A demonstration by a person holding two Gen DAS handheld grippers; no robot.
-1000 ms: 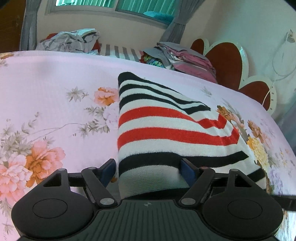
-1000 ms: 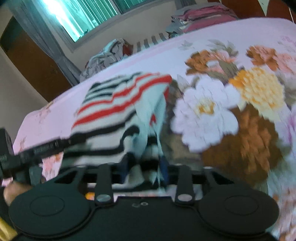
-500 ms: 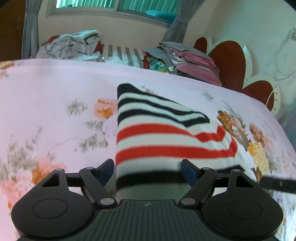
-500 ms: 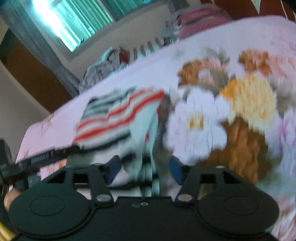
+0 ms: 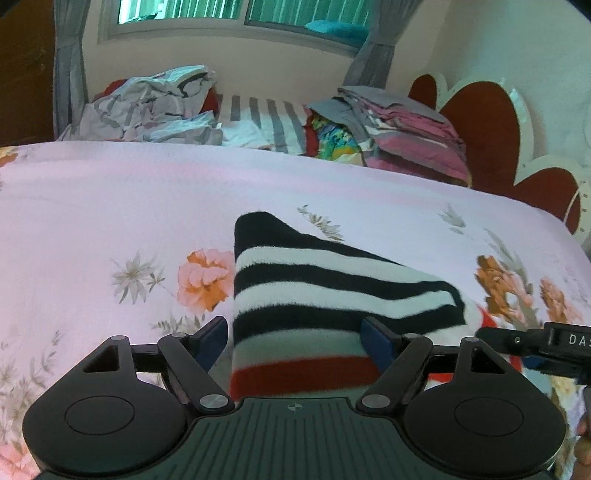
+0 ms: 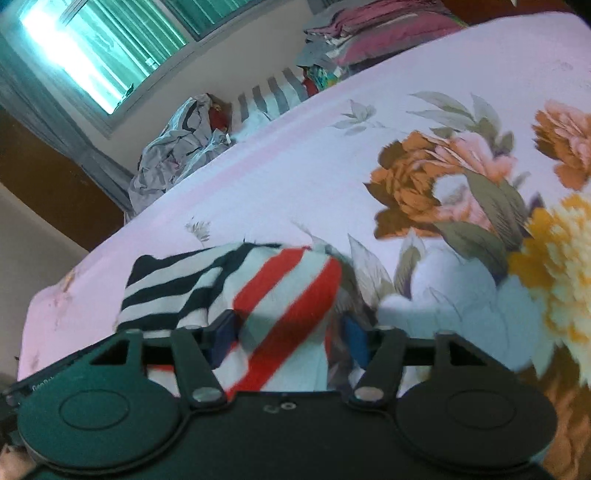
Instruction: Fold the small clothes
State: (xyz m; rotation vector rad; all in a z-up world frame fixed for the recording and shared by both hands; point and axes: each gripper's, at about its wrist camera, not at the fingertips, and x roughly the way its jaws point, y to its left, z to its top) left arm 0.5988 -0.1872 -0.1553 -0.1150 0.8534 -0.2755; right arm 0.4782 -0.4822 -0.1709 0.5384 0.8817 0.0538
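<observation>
A small knit garment (image 5: 332, 291) with black, white and red stripes lies folded on the flowered pink bedsheet (image 5: 110, 206). My left gripper (image 5: 293, 339) hangs over its near end, jaws wide, with the cloth lying between the blue pads (image 5: 212, 338) and no squeeze on it. In the right wrist view a bunched red-and-white part of the garment (image 6: 280, 295) sits between the jaws of my right gripper (image 6: 288, 336), which are closing; the picture is blurred and the pads (image 6: 354, 339) do not clearly press. The right gripper's body (image 5: 535, 343) shows at the left view's right edge.
Along the bed's far side lie a crumpled grey-white heap (image 5: 147, 107), a striped pillow (image 5: 266, 122) and a stack of folded pink and grey clothes (image 5: 402, 129). A red scalloped headboard (image 5: 480, 129) stands at the right. A window (image 5: 240, 11) is behind.
Both grippers have moved across the bed over the garment. The right gripper let go of the pinched cloth and spread its jaws. The left jaws stayed wide.
</observation>
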